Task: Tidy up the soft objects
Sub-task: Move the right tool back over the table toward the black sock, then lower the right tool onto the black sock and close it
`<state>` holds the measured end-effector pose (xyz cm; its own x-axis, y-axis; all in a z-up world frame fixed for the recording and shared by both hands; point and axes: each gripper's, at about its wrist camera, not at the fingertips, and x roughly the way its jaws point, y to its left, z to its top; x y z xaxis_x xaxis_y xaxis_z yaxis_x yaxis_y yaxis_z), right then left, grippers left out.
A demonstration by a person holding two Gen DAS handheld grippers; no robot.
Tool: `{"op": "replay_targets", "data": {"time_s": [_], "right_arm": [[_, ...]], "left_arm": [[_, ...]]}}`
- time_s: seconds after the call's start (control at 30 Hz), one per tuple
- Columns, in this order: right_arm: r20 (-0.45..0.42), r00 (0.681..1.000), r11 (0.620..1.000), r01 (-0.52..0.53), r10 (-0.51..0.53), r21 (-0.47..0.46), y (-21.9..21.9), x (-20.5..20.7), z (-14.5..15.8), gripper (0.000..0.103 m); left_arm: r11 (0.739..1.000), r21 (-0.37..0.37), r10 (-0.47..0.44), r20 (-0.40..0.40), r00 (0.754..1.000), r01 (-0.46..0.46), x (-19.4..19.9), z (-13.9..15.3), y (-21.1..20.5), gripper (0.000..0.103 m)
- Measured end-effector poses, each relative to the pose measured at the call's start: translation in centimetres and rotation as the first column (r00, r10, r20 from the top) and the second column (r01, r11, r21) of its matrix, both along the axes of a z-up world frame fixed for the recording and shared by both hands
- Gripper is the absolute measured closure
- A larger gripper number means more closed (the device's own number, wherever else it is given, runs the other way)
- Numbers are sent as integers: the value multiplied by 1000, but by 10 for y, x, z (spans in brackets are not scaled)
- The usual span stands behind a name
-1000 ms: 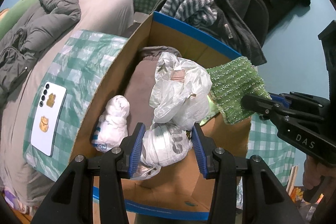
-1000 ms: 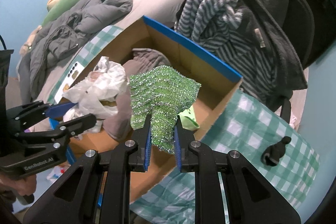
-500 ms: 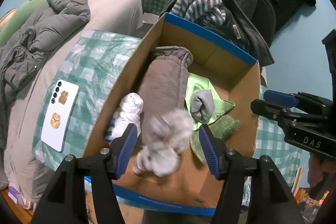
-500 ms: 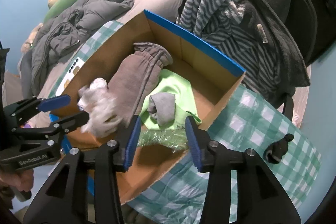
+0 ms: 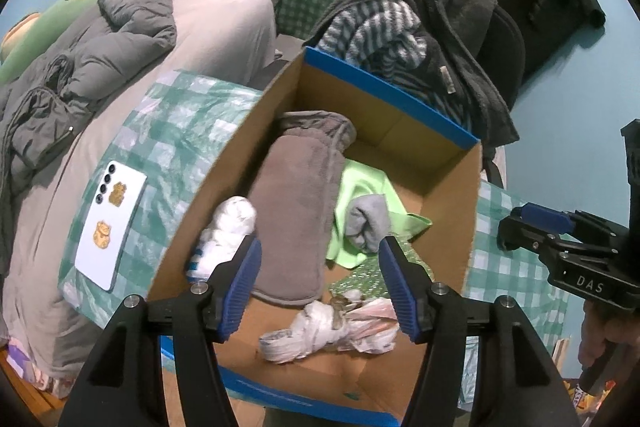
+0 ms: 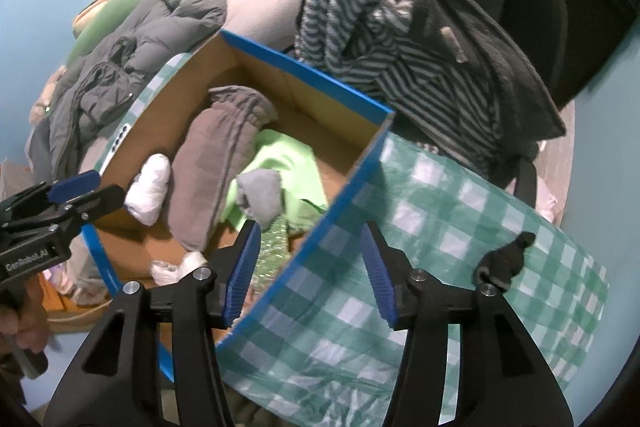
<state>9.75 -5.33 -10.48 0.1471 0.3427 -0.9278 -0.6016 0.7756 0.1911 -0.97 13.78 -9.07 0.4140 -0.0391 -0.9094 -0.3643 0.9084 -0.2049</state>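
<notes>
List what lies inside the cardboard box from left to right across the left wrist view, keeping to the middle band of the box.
white plastic bundle → rolled brown-grey towel → grey sock lying on the light green cloth, whose corner reaches furthest right.

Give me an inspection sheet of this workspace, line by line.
Surface: green checked cloth under the cardboard box.
Job's things: brown fleece roll, white bundle, grey sock, lime cloth, glittery green cloth, crumpled plastic bag, all inside the box.
Clutter: phone; small black item.
Grippers: left gripper and right gripper open, empty, jaws just opened.
Cables: nothing seen.
Surroundings: grey jacket on bed; striped garment on chair.
</notes>
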Motion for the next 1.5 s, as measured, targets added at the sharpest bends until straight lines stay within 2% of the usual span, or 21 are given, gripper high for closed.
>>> {"op": "replay_targets", "data": {"time_s": [0.4, 0.83, 1.2, 1.27, 1.5], "right_arm": [[-7, 994, 994, 105, -105, -23, -64, 18, -6, 48], [-21, 974, 974, 223, -224, -48, -131, 36, -16, 43], [-35, 952, 951, 299, -303, -83, -174, 52, -30, 41], [-47, 945, 944, 319, -324, -88, -181, 57, -36, 38], [-96, 919, 922, 371, -382, -109, -196, 75, -62, 38]], "left_arm": [[992, 14, -127, -4, 992, 128, 33, 4, -68, 41], [958, 35, -283, -16, 959, 283, 76, 6, -152, 41], [930, 29, -364, -49, 930, 366, 103, -12, -198, 41], [925, 25, -376, -61, 925, 378, 109, -18, -206, 41], [908, 28, -415, -94, 905, 419, 126, -35, -229, 41]]}}
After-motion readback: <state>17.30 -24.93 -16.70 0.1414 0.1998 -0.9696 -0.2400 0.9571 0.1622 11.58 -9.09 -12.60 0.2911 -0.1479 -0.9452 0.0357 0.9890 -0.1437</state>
